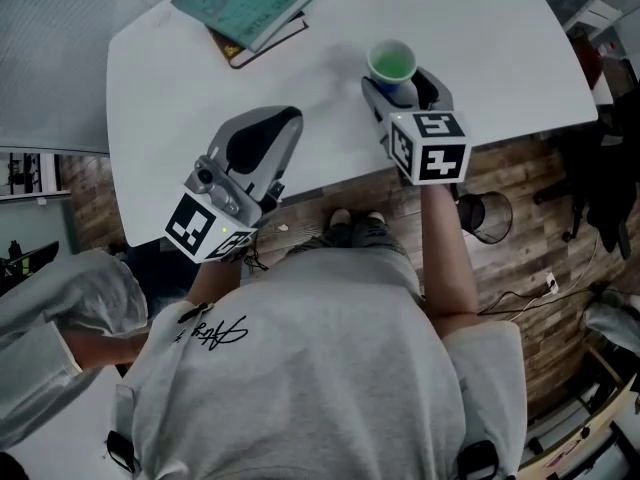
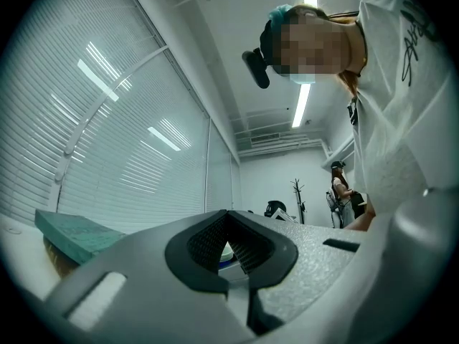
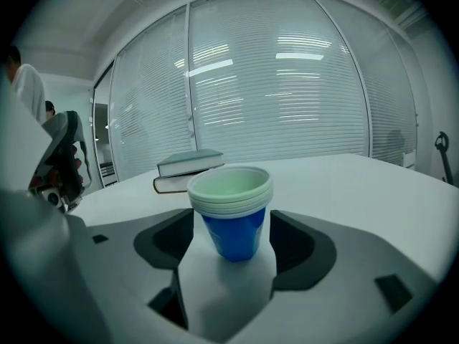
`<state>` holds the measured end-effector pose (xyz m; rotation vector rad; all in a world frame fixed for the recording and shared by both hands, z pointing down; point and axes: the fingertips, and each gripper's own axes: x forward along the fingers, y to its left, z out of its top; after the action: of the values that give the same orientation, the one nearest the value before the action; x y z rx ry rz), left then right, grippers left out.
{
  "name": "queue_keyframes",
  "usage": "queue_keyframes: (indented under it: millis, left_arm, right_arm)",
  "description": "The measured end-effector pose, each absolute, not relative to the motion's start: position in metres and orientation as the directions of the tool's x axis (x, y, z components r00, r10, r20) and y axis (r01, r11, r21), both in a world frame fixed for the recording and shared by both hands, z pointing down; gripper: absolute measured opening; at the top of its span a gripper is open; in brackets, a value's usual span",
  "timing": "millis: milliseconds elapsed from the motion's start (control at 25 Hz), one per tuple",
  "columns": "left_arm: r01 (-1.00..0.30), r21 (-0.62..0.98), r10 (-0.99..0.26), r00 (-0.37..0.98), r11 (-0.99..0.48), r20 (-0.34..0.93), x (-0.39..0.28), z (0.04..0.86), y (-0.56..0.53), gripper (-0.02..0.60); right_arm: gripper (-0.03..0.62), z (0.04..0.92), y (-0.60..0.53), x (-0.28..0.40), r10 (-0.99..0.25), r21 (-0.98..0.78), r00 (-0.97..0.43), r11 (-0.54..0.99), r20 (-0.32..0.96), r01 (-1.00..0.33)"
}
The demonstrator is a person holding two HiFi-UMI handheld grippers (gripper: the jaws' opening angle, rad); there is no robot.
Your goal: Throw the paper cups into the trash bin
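Note:
A stack of blue paper cups (image 1: pixel 392 66) with a pale green inside stands upright on the white table (image 1: pixel 490 58). In the right gripper view the cups (image 3: pixel 233 221) stand between the dark pads (image 3: pixel 297 244), with a gap on each side. My right gripper (image 1: pixel 402 88) is open around them. My left gripper (image 1: pixel 285 120) lies over the table's near edge, apart from the cups, its tips meeting and nothing held (image 2: pixel 228 217). A black mesh trash bin (image 1: pixel 487 216) stands on the wooden floor below the table's near right edge.
Two stacked books (image 1: pixel 250 8) lie at the far left of the table, and show behind the cups as books (image 3: pixel 188 170) in the right gripper view. Another person's grey sleeve (image 1: pixel 60 308) is at the left. Cables (image 1: pixel 530 293) run over the floor.

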<state>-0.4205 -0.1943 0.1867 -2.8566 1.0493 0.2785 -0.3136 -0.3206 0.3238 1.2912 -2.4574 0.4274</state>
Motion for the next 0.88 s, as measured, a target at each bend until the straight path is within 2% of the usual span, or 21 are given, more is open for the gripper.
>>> queue_keyframes:
  millis: [480,880]
  left_arm:
    - [-0.659,-0.027,-0.641,0.74,-0.752,-0.202,-0.43,0.184,-0.188,0.003]
    - [-0.642,-0.017,-0.626,0.753,-0.767,-0.203,-0.431,0.188,-0.187,0.003]
  right_arm:
    - [0.295,0.324,-0.322,-0.314,-0.736,-0.089,-0.534,0.552,0.416,-0.829]
    - [0.284,0.298,-0.3,-0.32,-0.769,-0.076,-0.569,0.574,0.293,-0.815]
